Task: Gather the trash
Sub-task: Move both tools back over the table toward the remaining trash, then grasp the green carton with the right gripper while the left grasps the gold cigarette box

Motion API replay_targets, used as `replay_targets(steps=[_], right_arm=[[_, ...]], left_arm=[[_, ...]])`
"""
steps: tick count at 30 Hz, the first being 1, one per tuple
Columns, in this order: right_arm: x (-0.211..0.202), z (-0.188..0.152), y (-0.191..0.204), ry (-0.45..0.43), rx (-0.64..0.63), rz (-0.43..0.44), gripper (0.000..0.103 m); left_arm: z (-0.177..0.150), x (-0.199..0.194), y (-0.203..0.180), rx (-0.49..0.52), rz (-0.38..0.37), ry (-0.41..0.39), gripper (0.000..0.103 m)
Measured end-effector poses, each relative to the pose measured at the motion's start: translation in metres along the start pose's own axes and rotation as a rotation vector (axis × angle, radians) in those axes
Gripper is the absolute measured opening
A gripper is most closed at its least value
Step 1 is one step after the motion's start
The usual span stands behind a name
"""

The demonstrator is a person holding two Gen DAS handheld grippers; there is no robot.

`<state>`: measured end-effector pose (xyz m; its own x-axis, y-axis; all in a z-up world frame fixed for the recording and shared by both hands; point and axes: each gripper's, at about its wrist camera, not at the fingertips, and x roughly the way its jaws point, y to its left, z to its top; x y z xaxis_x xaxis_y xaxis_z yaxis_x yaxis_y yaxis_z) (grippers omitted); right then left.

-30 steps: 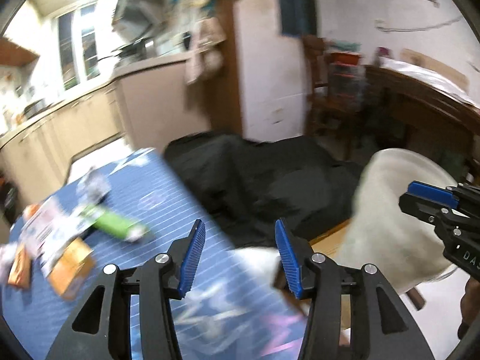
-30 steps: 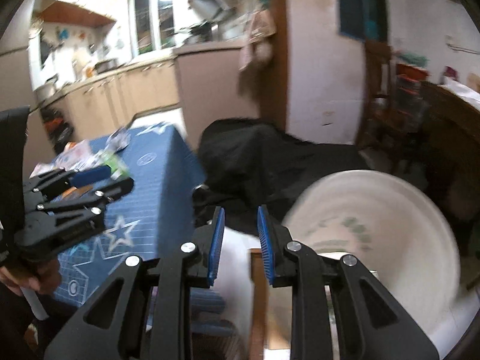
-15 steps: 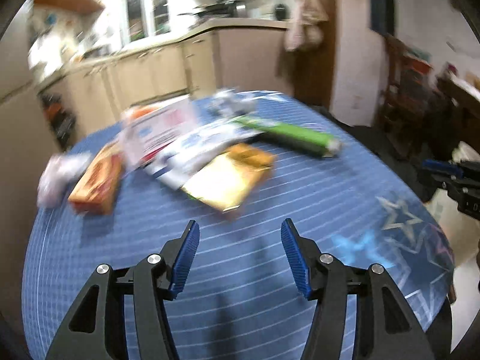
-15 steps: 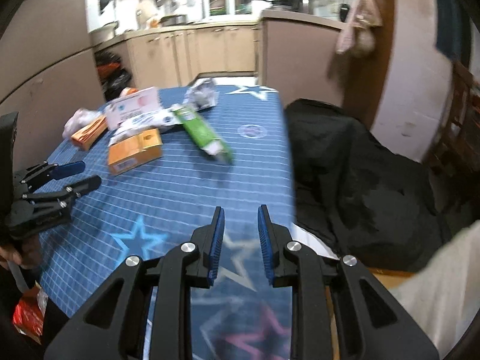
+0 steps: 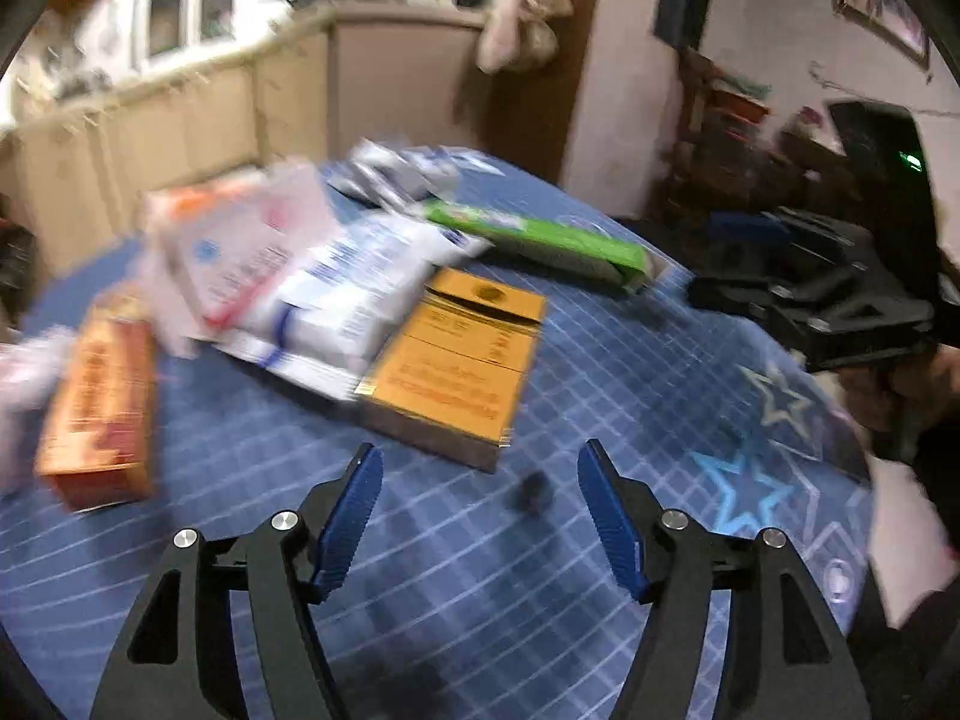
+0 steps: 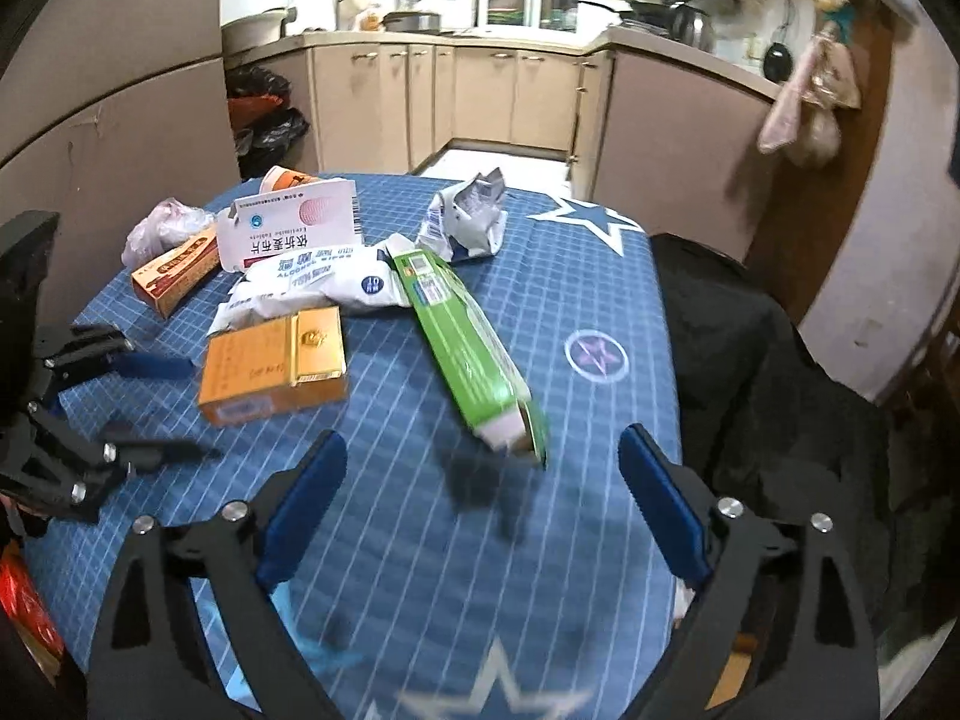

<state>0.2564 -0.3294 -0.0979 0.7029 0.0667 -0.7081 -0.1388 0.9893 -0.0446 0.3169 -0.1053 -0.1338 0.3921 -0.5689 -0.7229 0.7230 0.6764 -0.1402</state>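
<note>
While just spread wider, both tools empty: left tool [image 5: 480, 495] half-open, right tool [image 6: 483, 483] wide (green box [image 6: 465, 354] ahead).

A long green box [image 6: 465, 354] lies flat, open end near. Left of it sits an orange box [image 6: 273, 366]. Far behind, white wrappers [image 6: 324, 282] lie crumpled.

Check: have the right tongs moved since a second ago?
Yes. The right tongs swung from over the black cover and a white bowl to above the blue table, facing the green box. Their jaws have just been opening, nothing between them.
</note>
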Motion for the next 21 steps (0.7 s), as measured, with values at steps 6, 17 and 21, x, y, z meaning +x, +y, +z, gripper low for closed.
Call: replay_targets(steps=[6,17,21], right_arm=[[0.033,0.020,-0.007,0.064,-0.031,0.094,0.089],[0.087,0.038,0.006,0.167,-0.153,0.142,0.062],[0.093,0.041,-0.002,0.189,-0.133,0.184,0.060]], left_arm=[[0.016,0.013,0.012,-0.020,0.028,-0.004,0.069],[0.039,0.035,0.002,0.039,-0.002,-0.002,0.077],[0.049,0.043,0.001,0.064,-0.052,-0.006,0.086]])
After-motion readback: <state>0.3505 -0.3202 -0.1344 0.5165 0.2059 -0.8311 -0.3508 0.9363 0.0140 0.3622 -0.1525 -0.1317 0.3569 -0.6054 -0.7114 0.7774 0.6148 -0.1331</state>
